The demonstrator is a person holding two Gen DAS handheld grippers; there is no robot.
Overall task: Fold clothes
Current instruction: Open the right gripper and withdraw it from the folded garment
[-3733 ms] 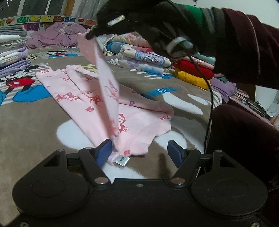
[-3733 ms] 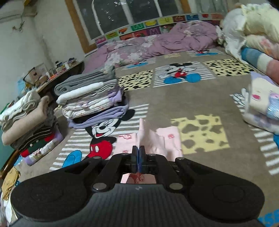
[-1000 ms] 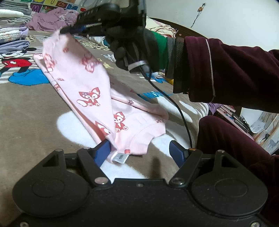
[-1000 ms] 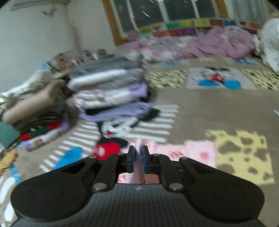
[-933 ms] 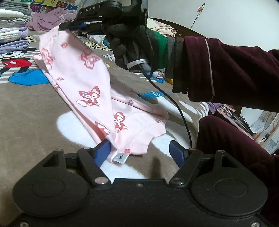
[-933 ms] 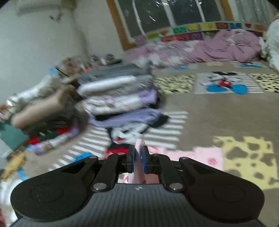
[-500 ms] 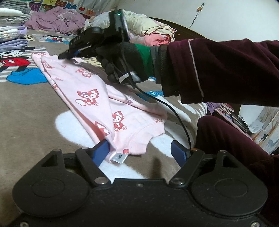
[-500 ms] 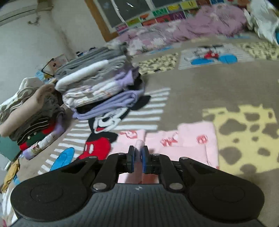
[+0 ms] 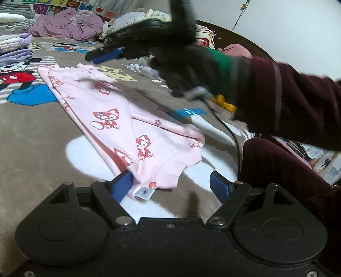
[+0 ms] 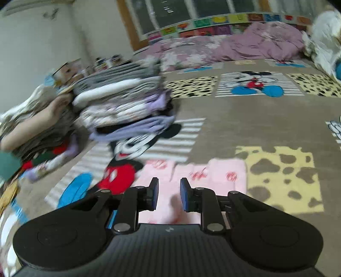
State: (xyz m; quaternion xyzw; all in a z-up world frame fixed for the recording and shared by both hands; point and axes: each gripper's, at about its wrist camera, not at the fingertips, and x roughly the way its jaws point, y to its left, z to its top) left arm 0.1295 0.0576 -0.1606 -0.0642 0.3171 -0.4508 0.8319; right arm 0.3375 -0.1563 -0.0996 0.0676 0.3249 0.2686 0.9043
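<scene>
Pink garment (image 9: 110, 119) lies flat on bed blanket (image 9: 32, 136), running 11 to 5 o'clock. Left gripper (image 9: 170, 187) released, wide, hem tag near its left pad. Right gripper (image 10: 169, 197) opening, nothing pinched. Risk: pad snags cloth on pull-away, undoing fold.

"100" — garment's white tag (image 9: 145, 192)

Home bedroom. Indicators: cartoon-mouse blanket (image 10: 245, 127) covering bed; crumpled purple duvet (image 10: 245, 42) at far edge; stacks of folded laundry (image 10: 123, 106); alphabet border (image 10: 213, 23) below window (image 10: 181, 10).
</scene>
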